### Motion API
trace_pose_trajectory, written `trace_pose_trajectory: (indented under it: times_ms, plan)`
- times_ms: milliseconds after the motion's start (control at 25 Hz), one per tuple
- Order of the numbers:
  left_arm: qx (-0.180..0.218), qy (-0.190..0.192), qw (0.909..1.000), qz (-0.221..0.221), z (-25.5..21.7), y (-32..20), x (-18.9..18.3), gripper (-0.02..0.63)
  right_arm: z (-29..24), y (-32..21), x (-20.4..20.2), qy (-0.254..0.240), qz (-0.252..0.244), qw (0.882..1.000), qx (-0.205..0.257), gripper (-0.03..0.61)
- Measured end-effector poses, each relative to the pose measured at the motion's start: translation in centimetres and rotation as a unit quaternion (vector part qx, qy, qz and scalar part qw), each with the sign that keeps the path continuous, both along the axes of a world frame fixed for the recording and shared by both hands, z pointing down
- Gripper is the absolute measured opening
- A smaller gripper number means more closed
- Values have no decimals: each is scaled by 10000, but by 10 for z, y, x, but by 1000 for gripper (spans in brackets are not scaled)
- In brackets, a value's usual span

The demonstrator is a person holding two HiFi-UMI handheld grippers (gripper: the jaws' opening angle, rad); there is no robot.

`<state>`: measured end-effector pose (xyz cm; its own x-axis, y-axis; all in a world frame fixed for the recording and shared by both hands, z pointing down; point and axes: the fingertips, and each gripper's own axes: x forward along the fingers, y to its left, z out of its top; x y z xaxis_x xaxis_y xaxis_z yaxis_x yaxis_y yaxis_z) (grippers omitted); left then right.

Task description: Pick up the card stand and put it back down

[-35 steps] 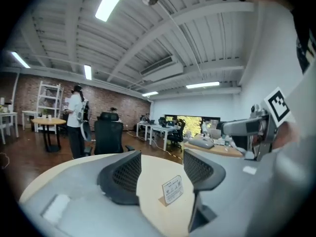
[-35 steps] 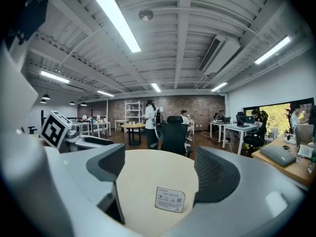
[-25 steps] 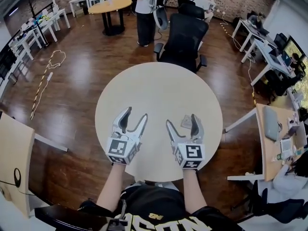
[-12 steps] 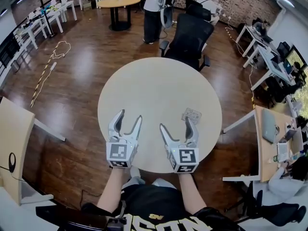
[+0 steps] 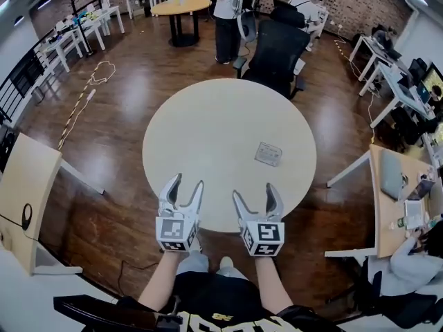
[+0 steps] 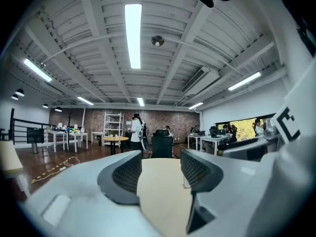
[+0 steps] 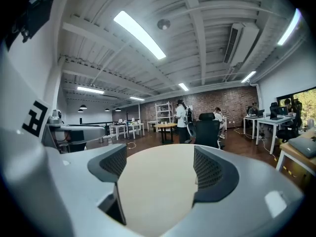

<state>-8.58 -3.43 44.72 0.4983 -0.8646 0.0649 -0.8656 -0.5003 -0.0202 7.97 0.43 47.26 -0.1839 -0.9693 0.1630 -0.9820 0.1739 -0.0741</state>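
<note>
The card stand [image 5: 268, 153], a small clear holder with a pale card, lies alone on the right part of the round beige table [image 5: 208, 123]. Both grippers hover over the table's near edge, well short of it. My left gripper [image 5: 185, 185] has its jaws apart and closing, with nothing between them. My right gripper [image 5: 254, 194] is open and empty, and the stand is ahead of it, slightly right. In the left gripper view the jaws [image 6: 160, 164] frame bare tabletop, and a sliver of the stand [image 6: 184, 179] shows beside the right jaw. The right gripper view [image 7: 160, 164] shows only tabletop between the jaws.
A black office chair [image 5: 277, 50] stands at the table's far side. A standing person [image 5: 227, 12] and a yellow round table [image 5: 180, 7] are beyond it. A desk with a laptop [image 5: 398, 178] is to the right, and a wooden panel [image 5: 24, 199] is to the left.
Both grippers drew back toward me to the table's near edge. The card stand, earlier at the right gripper's jaw tips, now lies apart from it on the table.
</note>
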Motion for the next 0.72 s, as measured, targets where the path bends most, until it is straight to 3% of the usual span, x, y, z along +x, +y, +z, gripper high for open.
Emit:
trace_pose_trajectory:
  times_ms: [400,600,720]
  plan:
    - [771,124,9959,455,-59,7,15,235,-66,17,21,625,609,9933,758,380]
    - [749,357,9962,259,-55,13,-13,225,-68,16,-13,834,474,9922,792,379]
    - [643,304,9973,186,-46,11,-29,225,-69,14,-33,858,360,9927,769,379]
